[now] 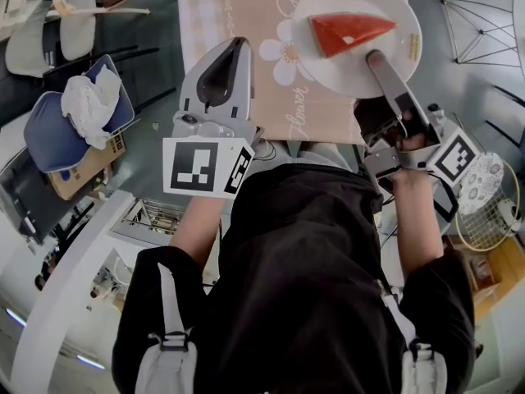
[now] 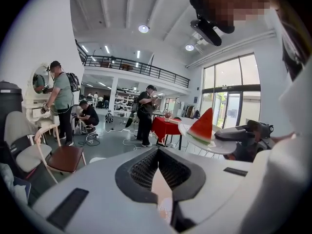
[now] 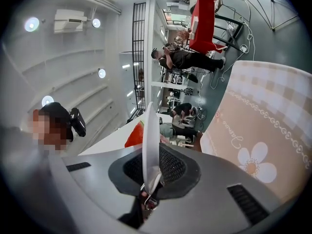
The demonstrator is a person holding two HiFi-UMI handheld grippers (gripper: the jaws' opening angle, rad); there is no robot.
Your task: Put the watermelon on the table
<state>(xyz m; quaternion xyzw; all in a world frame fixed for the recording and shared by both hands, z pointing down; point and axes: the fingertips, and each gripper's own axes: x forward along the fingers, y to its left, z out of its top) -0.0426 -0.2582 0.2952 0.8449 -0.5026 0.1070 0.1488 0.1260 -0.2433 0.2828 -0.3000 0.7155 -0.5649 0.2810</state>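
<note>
A red watermelon wedge [image 1: 349, 31] lies on a white plate [image 1: 328, 68], held over the near end of the table with the beige flower-print cloth [image 1: 238, 6]. My right gripper [image 1: 376, 58] is shut on the plate's near rim. In the right gripper view the plate [image 3: 150, 126] stands edge-on between the jaws, with the watermelon [image 3: 135, 136] behind it. My left gripper [image 1: 236, 46] hovers over the cloth to the plate's left, shut and holding nothing. The left gripper view shows the watermelon [image 2: 202, 126] on the plate [image 2: 217, 147], off to the right of the gripper [image 2: 157, 152].
A blue seat holding a white cloth [image 1: 90, 105] and a cardboard box [image 1: 82, 167] stand at the left. A wire frame [image 1: 480, 27] and a wire basket [image 1: 492, 208] are at the right. Several people [image 2: 61, 101] and a brown chair [image 2: 63, 157] are in the hall.
</note>
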